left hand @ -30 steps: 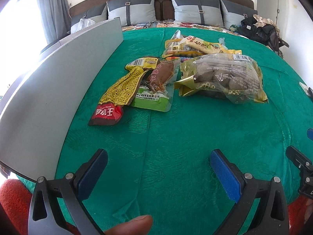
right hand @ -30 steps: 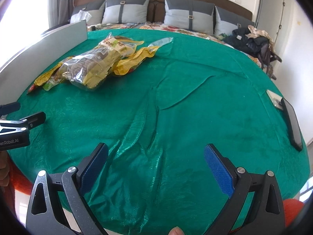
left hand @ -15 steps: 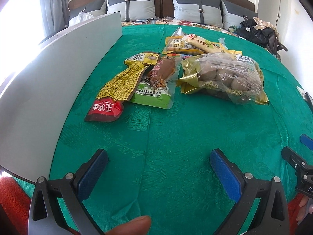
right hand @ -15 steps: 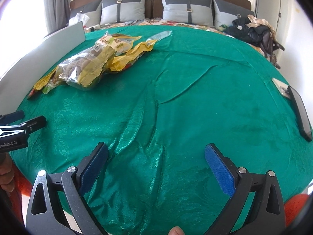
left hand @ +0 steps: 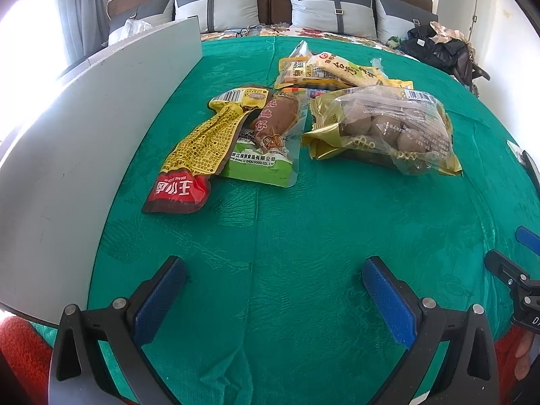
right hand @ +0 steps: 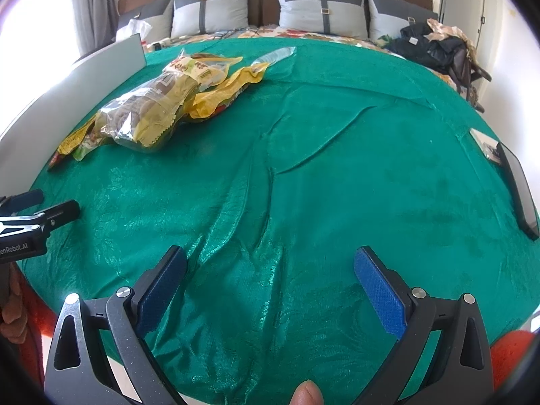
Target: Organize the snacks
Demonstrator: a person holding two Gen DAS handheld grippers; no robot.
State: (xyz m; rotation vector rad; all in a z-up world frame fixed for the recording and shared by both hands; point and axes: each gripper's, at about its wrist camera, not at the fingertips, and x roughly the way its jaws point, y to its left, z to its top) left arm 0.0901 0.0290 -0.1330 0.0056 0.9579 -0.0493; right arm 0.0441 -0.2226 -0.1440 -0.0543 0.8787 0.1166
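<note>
A: Snacks, position? Four packets in a loose cluster on the green cloth over the bench, left of centre and toward the far side.

B: Noted. Nearest is the red-and-yellow packet, long, lying flat, its red end toward the camera. Its right edge overlaps the green-bottomed sausage packet.

A: Right of those, the clear bag of round brown pieces, gold trim, puffed up. Behind it, the yellow packets, partly under each other.

B: Right wrist view shows the same heap far left, the clear bag foremost.

A: Claws? Left claw has its blue pads spread wide, nothing between them, low over bare cloth, short of the red-and-yellow packet.

B: Right claw likewise spread and empty, over wrinkled cloth, well apart from the snacks.

A: Surroundings: grey board standing along the left edge; grey pillows at the headboard; dark flat device at the right edge.
</note>
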